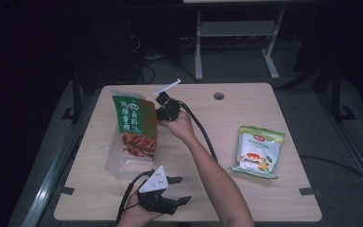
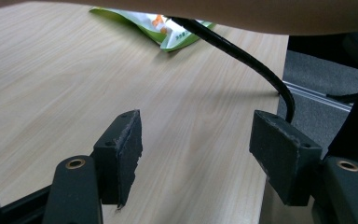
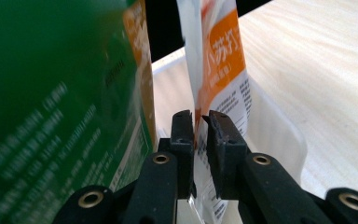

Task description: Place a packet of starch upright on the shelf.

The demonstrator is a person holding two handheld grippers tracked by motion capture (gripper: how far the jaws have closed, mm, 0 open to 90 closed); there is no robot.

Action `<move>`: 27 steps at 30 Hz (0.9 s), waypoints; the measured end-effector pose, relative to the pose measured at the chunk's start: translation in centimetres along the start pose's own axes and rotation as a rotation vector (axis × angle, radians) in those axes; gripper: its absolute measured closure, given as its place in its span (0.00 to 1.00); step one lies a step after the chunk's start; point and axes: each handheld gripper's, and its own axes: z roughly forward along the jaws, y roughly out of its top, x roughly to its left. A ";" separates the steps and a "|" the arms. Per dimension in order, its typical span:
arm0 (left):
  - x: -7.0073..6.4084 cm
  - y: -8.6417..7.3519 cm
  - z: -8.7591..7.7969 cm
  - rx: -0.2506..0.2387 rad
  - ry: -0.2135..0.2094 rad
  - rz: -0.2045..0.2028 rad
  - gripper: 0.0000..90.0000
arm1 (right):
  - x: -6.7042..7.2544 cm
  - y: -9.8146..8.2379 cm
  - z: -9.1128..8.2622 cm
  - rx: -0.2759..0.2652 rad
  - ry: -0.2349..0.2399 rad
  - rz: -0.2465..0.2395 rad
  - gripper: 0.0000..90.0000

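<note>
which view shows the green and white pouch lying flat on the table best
The high view: the whole green and white pouch lies flat on the table, right of the person's forearm. The left gripper view catches just its edge at the top, partly behind the forearm and cable.

High view: fixed cam above the near edge of the bench (image 1: pixel 264 198), looking fwd and down; whole benchtop plus floor and a frame at the far side. Left hand-held gripper (image 2: pixel 196 140) view: cam rides low, close to the wood, facing right across the bench toward the green-white packet (image 2: pixel 168 28); that packet (image 1: pixel 257 151) sits right of centre in the high view. Right hand-held gripper (image 3: pixel 201 126) view: very close, facing the green pouch (image 3: pixel 51 116) and clear bin (image 3: pixel 279 126); same pouch (image 1: pixel 134 125) stands left of centre in the high view.
</note>
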 end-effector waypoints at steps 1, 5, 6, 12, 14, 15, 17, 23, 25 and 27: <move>0.0 0.0 0.0 0.001 -0.001 0.001 0.37 | 0.0 -0.1 0.1 0.003 -0.004 0.003 0.95; -0.1 0.0 0.1 0.003 -0.002 0.004 0.38 | 0.2 -0.2 0.4 0.024 -0.023 -0.016 0.99; -0.1 0.0 0.1 0.004 -0.003 0.004 0.38 | 0.2 -0.2 0.4 0.031 -0.031 -0.025 0.99; -0.1 0.0 0.2 0.001 -0.006 -0.001 0.38 | 0.0 -0.9 0.9 0.072 -0.047 -0.022 1.00; -0.1 0.0 0.1 0.003 -0.004 0.001 0.38 | -0.1 -1.1 1.0 0.063 -0.040 -0.009 0.99; -0.1 0.0 0.1 0.002 -0.004 0.000 0.38 | -0.2 -1.1 0.9 0.056 -0.039 -0.011 0.99; -0.1 0.0 0.1 0.003 -0.004 -0.002 0.38 | 0.0 -0.9 0.4 0.036 -0.049 -0.010 0.89; -0.1 0.0 0.0 0.003 -0.002 -0.001 0.38 | -0.2 -1.4 0.3 0.050 -0.053 0.013 0.77; -0.1 -0.1 0.0 0.002 -0.002 -0.003 0.38 | -0.3 -2.0 0.5 0.070 -0.049 0.018 0.77; -0.1 -0.1 0.0 0.000 -0.003 -0.003 0.38 | -0.3 -2.6 0.8 0.099 -0.054 0.015 0.78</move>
